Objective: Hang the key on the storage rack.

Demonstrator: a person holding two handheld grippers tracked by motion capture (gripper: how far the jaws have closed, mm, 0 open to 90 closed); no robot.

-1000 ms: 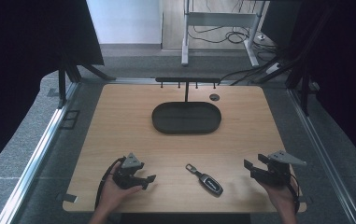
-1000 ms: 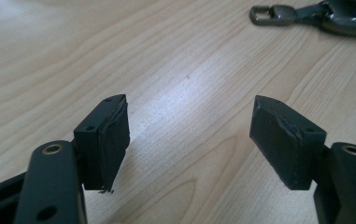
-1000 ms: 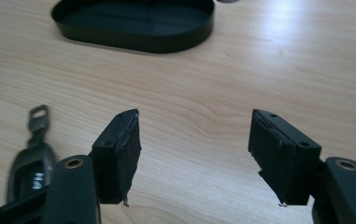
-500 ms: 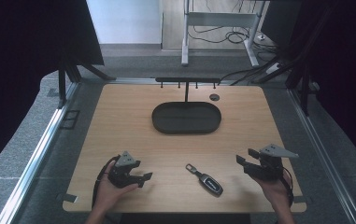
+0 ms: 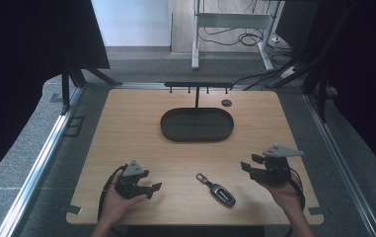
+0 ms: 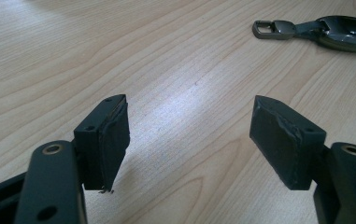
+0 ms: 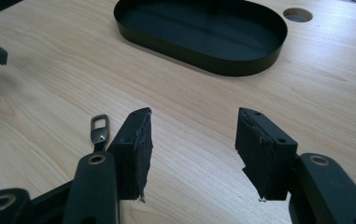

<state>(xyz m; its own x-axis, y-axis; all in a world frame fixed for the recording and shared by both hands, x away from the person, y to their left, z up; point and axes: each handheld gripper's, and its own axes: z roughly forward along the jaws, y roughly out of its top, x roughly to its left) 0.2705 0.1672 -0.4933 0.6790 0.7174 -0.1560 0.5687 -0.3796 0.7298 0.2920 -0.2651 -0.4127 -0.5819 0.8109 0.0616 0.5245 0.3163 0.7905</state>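
A dark key fob (image 5: 221,192) with a metal clip lies on the wooden table near its front edge, between my two grippers. My left gripper (image 5: 153,190) rests low at the front left, open and empty, its jaws pointing right toward the fob (image 6: 348,37). To the fob's right, my right gripper (image 5: 248,163) is held a little above the table and points left. Its jaws have just been closing, but they still stand apart with nothing between them. In the right gripper view (image 7: 193,116) the fob's clip (image 7: 99,128) shows just left of the left jaw.
An empty black oval tray (image 5: 197,138) sits at the table's middle, beyond the right gripper's jaws (image 7: 189,58). A small round hole (image 5: 226,102) is in the tabletop behind it, beside a black bar stand (image 5: 197,85). Metal rails run along both table sides.
My right gripper has moved left and slightly up, toward the key fob, and its jaws have narrowed. The left gripper and the fob have stayed put.
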